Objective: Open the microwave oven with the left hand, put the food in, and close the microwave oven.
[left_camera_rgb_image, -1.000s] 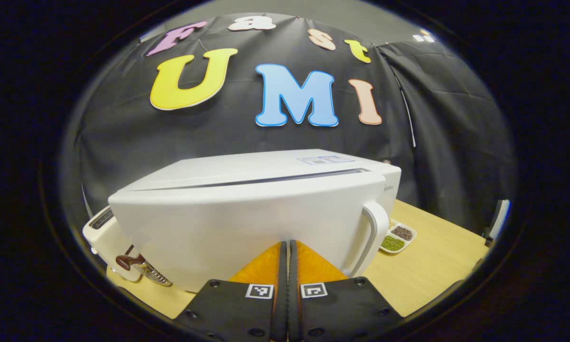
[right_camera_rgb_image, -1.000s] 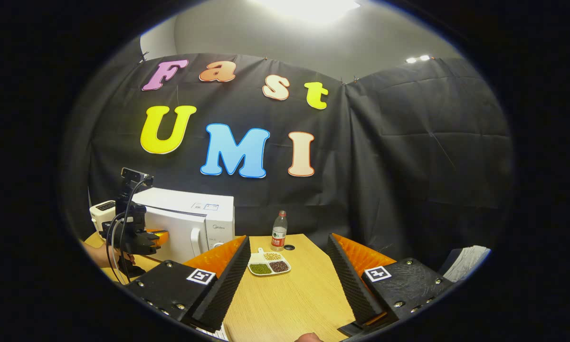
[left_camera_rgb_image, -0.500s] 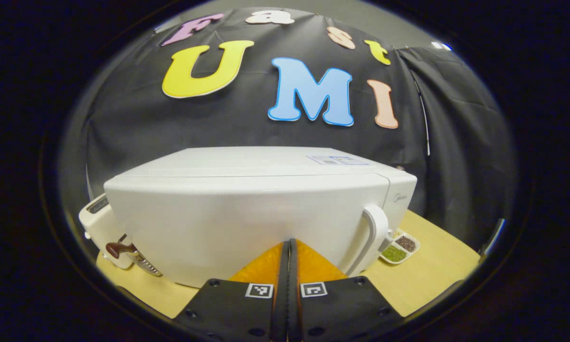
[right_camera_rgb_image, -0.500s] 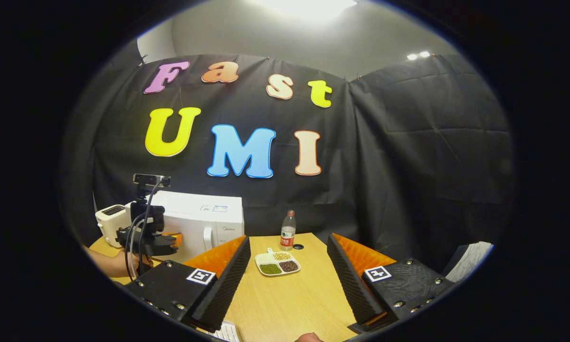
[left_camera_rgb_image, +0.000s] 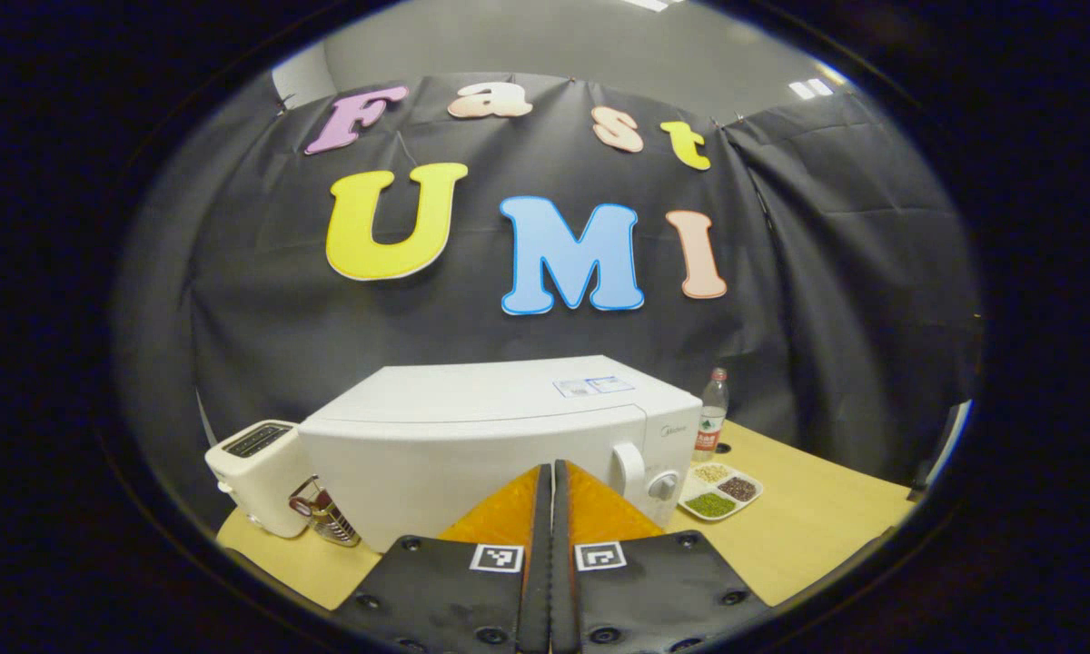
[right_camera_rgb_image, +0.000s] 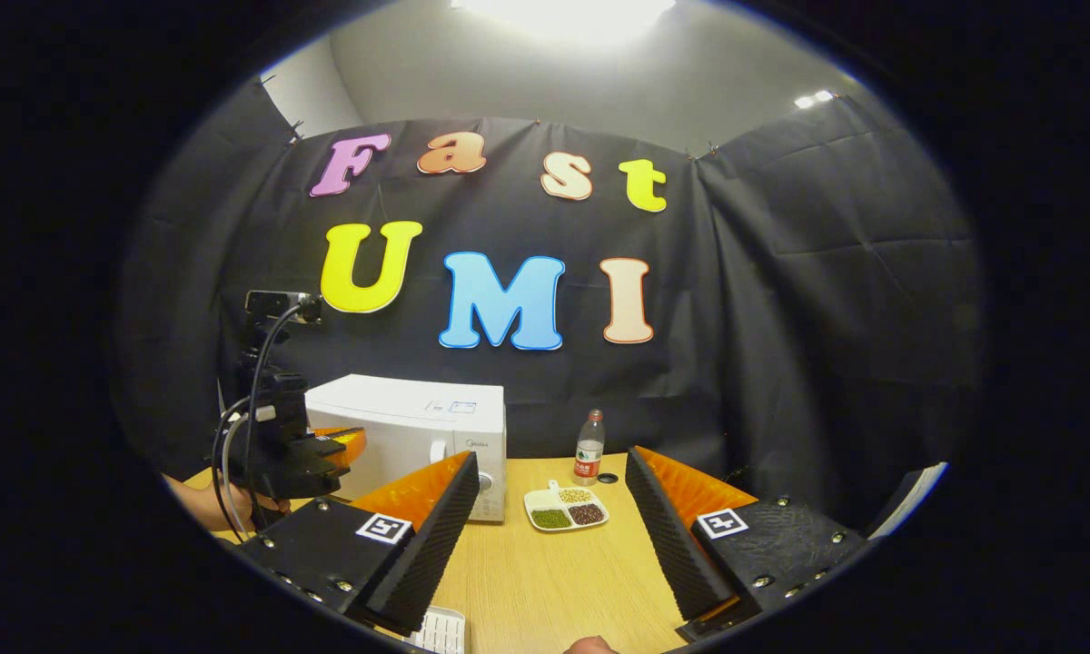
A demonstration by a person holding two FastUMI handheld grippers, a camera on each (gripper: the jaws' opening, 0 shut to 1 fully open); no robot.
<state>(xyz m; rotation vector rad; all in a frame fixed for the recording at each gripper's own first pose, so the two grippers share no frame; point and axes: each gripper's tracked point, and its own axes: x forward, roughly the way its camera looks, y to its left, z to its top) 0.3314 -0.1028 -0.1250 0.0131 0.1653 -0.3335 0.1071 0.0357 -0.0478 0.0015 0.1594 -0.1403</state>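
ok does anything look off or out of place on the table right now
The food tray sits outside on the table beside the microwave, whose door looks shut. Nothing looks spilled, tipped or damaged.

Toaster (left_camera_rgb_image: 259, 472), grater (left_camera_rgb_image: 329, 520) and bottle (left_camera_rgb_image: 710, 415) on wooden table (left_camera_rgb_image: 808, 527).

Black cloth (right_camera_rgb_image: 781, 300) hangs in creased folds as the booth's wall, meeting at a corner on the right. Above it rises a plain grey wall (right_camera_rgb_image: 509, 73), lit by a bright ceiling light (right_camera_rgb_image: 563, 11). A light wooden counter (right_camera_rgb_image: 563, 581) stands before the cloth.
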